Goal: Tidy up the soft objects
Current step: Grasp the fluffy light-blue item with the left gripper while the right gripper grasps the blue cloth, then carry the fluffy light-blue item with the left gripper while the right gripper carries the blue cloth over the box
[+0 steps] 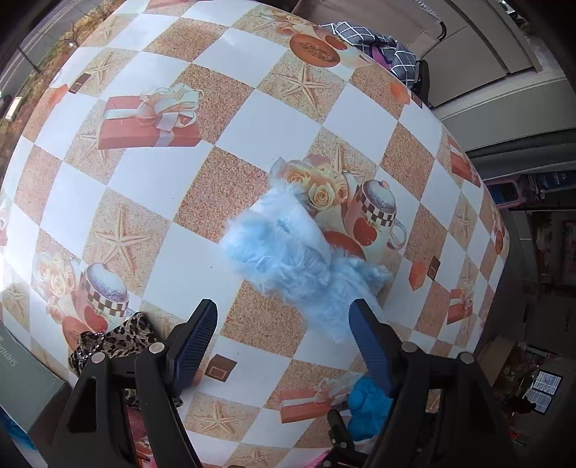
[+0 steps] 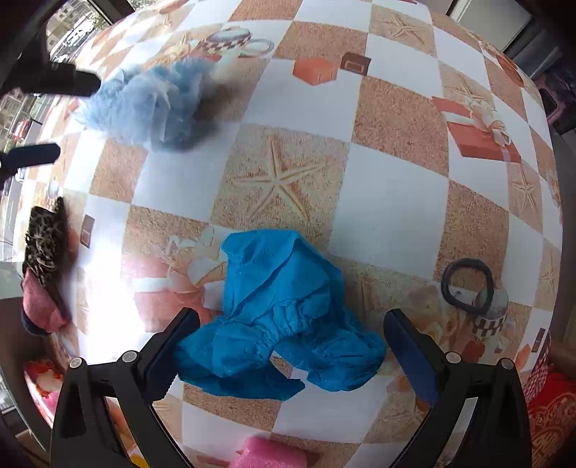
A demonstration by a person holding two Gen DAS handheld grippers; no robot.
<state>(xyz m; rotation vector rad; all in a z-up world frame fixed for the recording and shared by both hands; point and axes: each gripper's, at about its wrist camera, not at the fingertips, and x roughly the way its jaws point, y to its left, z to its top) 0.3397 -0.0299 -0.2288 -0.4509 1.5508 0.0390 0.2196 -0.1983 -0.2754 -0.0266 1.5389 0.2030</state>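
bare tablecloth (image 2: 388,201) between blue cover (image 2: 280,316), fluffy toy (image 2: 144,104)

A table (image 1: 252,118) under a checked cloth printed with starfish and gift boxes fills the scene; daylit windows (image 2: 72,32) far left.

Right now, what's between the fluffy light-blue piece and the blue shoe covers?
Only bare tablecloth, seen in the right wrist view: a starfish square separates the fluffy light-blue piece from the blue shoe covers.
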